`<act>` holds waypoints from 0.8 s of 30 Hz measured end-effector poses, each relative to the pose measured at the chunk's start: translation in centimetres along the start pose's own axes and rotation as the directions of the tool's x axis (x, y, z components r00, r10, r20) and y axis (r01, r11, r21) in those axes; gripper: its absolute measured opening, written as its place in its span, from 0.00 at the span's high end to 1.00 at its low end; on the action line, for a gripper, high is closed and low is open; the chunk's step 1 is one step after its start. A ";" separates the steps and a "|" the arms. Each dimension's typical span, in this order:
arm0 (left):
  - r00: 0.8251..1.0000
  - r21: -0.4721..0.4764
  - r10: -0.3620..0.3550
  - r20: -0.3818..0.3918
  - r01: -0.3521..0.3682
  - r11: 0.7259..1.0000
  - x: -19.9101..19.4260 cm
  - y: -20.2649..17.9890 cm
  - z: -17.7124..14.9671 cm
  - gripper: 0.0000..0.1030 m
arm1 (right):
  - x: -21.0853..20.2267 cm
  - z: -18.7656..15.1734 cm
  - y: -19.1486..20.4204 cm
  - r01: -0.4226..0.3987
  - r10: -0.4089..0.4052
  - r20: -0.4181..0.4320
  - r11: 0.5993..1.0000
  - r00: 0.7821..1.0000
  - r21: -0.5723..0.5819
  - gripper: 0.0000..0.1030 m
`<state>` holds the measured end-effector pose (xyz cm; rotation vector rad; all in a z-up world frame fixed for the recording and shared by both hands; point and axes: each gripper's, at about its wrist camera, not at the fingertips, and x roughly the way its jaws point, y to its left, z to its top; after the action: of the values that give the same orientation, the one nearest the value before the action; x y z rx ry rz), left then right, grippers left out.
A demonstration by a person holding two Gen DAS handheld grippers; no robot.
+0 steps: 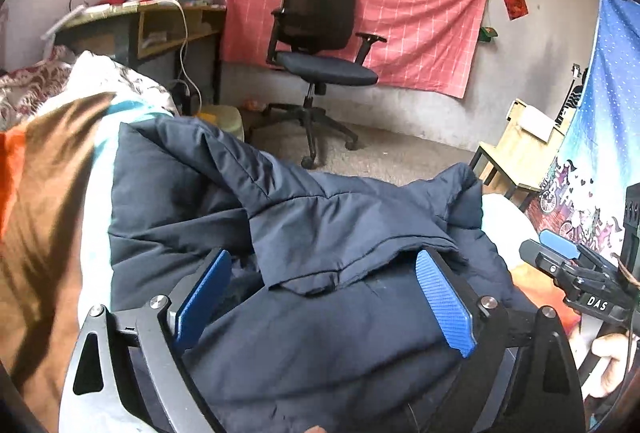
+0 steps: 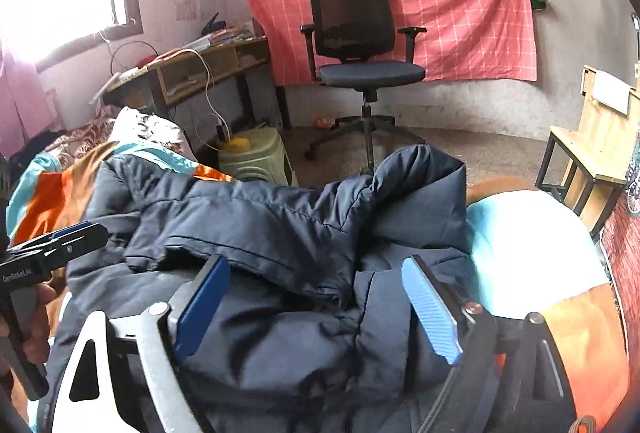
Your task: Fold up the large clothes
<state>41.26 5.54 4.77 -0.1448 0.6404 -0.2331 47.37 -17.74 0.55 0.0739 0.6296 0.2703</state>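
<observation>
A dark navy padded jacket (image 1: pixel 320 217) (image 2: pixel 280 217) lies bunched and partly folded on a bed cover (image 1: pixel 48 193) (image 2: pixel 520 233) patterned in orange, brown, teal and white. My left gripper (image 1: pixel 322 261) hovers over the jacket's near part with its blue pads wide apart and clear of the cloth. My right gripper (image 2: pixel 316 263) stands open the same way over the jacket's right half. Each gripper shows at the edge of the other's view: the right one (image 1: pixel 560 249) with a hand below it, the left one (image 2: pixel 76 233).
A black office chair (image 1: pixel 320 45) (image 2: pixel 360 45) stands on the floor beyond the bed, before a pink checked cloth on the wall. A cluttered desk (image 2: pixel 192 69) is at the left, a green stool (image 2: pixel 256 153) by the bed, a wooden side table (image 2: pixel 592 153) at the right.
</observation>
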 end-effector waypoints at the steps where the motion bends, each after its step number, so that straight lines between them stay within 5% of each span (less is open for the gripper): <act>1: 1.000 0.010 0.002 0.011 -0.002 1.000 -0.9 -0.4 -0.1 0.09 | -0.7 0.0 0.2 0.003 -0.003 0.002 1.000 1.000 0.003 0.11; 9: 0.997 0.123 0.026 0.076 -0.035 0.992 -8.0 -3.4 -2.2 0.07 | -7.4 -0.6 2.5 0.033 -0.033 0.019 0.999 0.999 0.021 0.08; 24: 0.998 0.192 0.000 0.066 -0.013 0.981 -15.3 -5.4 -8.5 0.05 | -17.6 -5.0 5.1 0.059 -0.061 0.023 0.996 0.998 0.063 0.05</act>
<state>23.31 3.75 7.90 0.0356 0.5493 -0.2812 29.62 -17.73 7.33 0.1182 0.6142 0.1913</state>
